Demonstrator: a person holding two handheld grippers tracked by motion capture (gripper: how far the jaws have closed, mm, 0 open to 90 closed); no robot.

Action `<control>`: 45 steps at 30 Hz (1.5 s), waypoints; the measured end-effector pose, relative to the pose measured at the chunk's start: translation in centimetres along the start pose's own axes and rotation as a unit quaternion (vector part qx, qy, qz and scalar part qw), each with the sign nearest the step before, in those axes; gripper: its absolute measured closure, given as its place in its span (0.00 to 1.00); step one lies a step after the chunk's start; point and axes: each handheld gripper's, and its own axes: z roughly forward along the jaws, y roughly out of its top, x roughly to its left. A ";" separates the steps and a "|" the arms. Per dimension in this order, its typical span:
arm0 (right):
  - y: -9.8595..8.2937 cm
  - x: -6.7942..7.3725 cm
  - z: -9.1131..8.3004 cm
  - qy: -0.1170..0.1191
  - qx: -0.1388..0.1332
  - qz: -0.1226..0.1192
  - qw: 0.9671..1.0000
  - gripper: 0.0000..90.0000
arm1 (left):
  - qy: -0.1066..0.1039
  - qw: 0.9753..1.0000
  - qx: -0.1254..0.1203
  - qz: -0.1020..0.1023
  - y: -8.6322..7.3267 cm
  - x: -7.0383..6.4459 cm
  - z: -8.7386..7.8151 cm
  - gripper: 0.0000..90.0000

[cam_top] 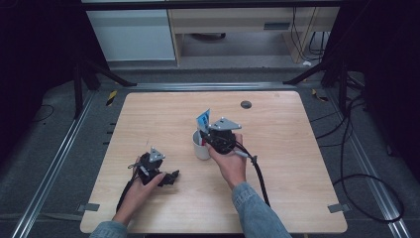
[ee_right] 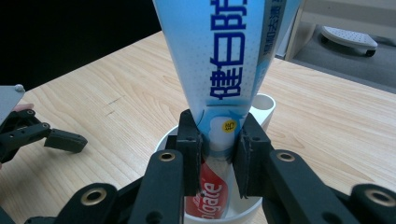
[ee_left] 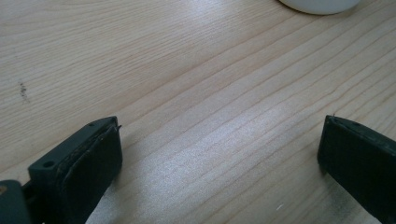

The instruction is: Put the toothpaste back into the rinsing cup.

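High view: the person's right gripper sits over a white cup near the table's middle, w/ a blue-and-white toothpaste tube poking up just beyond it. The left gripper is low on the wood, well apart from the cup, toward the person's own side, pointing roughly at the right hand.

Left gripper view: jaws stand wide apart, nothing between them but bare wood grain. The cup's white base curves in ahead, off to one side. A small dark scuff marks the board on the other side.

Right gripper view: the gripper is clamped on the toothpaste tube, both jaws pressed against its lower part, just above the cup's rim. The tube stands about upright (blue Chinese lettering up top, red Colgate band below), its bottom end down inside the cup. Off to one side, the left gripper rests on the table, apart from the cup.
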 end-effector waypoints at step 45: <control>-0.5 -0.4 0.5 0.014 0.009 0.024 1.000 0.82 | 0.000 1.000 0.000 0.000 0.0 0.0 0.0 0.00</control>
